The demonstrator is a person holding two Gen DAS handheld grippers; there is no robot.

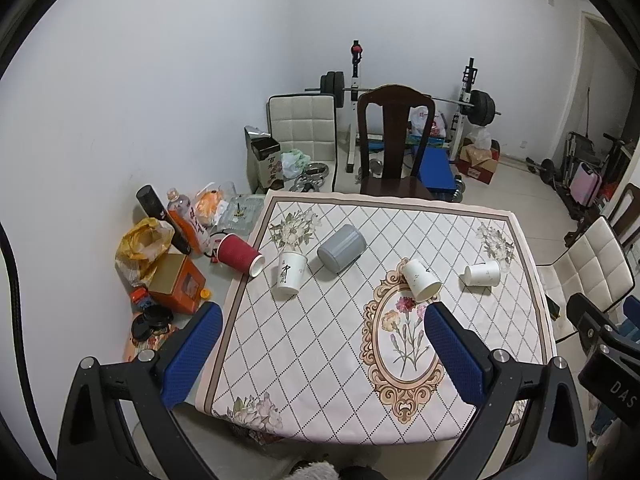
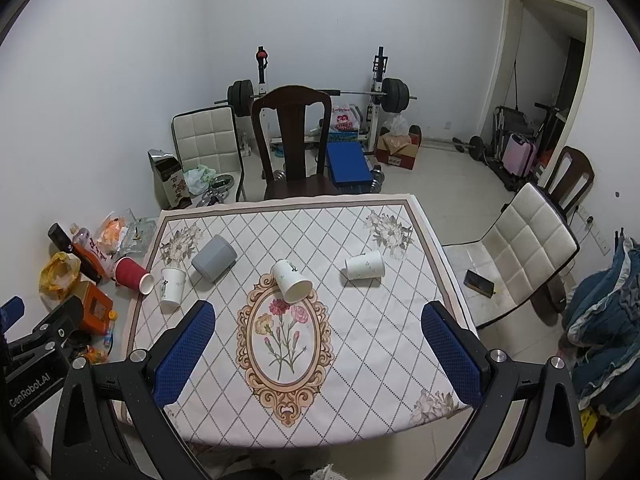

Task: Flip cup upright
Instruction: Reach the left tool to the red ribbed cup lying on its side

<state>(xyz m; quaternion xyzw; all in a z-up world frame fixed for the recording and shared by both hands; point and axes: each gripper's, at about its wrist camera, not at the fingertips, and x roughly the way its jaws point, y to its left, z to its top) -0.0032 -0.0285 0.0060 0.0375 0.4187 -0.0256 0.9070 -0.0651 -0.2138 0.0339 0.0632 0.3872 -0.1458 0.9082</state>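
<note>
- Near the middle of the worktop (image 2: 360,360), a white paper cup (image 2: 291,282) lies on its side, its mouth pointing toward the near edge and its long axis running roughly far-to-near.
- Both grippers hover above the near edge, well apart from every cup.
- The right gripper (image 2: 318,354) is spread wide and empty; this cup lies just ahead of it, slightly left.
- The left gripper (image 1: 322,354) is also spread wide and empty; the cup (image 1: 421,285) sits ahead and to its right.
- The right gripper seems nearer.

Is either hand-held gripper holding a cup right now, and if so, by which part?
Nothing is held. The left hand-held gripper and right hand-held gripper are both open above the patterned tablecloth, clear of every cup.
</note>
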